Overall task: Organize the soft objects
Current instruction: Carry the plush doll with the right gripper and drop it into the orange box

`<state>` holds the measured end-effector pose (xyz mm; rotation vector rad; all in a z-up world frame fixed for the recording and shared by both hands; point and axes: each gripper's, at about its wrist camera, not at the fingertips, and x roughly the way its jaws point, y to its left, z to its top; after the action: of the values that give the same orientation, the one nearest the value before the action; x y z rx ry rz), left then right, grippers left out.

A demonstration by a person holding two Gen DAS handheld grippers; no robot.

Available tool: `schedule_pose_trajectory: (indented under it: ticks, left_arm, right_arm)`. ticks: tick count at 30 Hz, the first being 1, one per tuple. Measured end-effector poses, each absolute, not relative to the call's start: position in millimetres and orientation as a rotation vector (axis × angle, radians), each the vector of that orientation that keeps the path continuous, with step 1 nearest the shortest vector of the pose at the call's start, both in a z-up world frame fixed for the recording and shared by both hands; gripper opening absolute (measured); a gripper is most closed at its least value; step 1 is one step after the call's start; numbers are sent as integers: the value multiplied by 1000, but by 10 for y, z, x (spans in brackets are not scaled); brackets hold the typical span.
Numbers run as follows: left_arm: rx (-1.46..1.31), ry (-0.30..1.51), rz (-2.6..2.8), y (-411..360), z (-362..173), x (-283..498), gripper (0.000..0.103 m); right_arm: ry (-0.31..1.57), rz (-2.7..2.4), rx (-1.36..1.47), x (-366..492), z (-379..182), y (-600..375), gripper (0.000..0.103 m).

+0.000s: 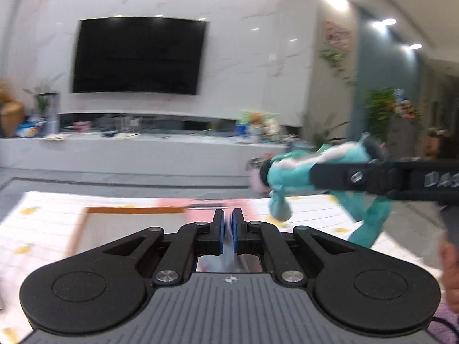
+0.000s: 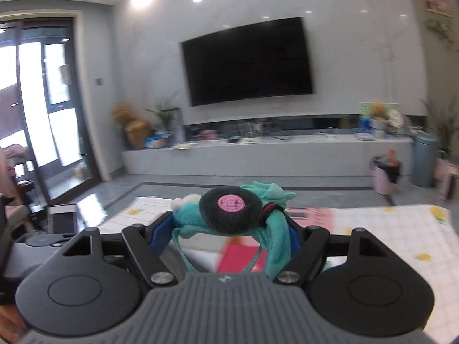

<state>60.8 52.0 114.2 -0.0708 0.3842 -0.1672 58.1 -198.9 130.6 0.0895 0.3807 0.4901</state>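
Your right gripper [image 2: 226, 229] pinches the teal plush [image 2: 229, 215] in the air above the table [image 2: 387, 229]. Its limbs dangle and can snag the box [image 1: 86, 229] rim. Your left gripper [image 1: 228, 229] has its fingers nearly pressed together on something thin and blurred.

Black left gripper [image 1: 228, 230] w/ blue pads [image 1: 220, 233], silver screws, grey ribbed body

White lemon-print tablecloth [image 2: 401, 229] covers the table, a box [image 1: 129, 229] on it

The plush toy [image 2: 229, 212] sits between the right tool's [image 2: 226, 229] fingers above the table [image 2: 387, 229].
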Motion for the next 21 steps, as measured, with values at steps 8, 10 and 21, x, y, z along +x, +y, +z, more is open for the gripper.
schedule_pose_trajectory:
  ticks: [8,10,21]
  left_arm:
    - [-150,505,38,1103,848,825,3]
    - [-171,545,70,1252,791,871,3]
    - [-204,704,160,1782,579,909,3]
  right_arm:
    - [405,663,57,738,1290,-1116,75]
    - [428,686,44,777,1221,-940,75]
    - [621,725,-18,1083,576,-377,75]
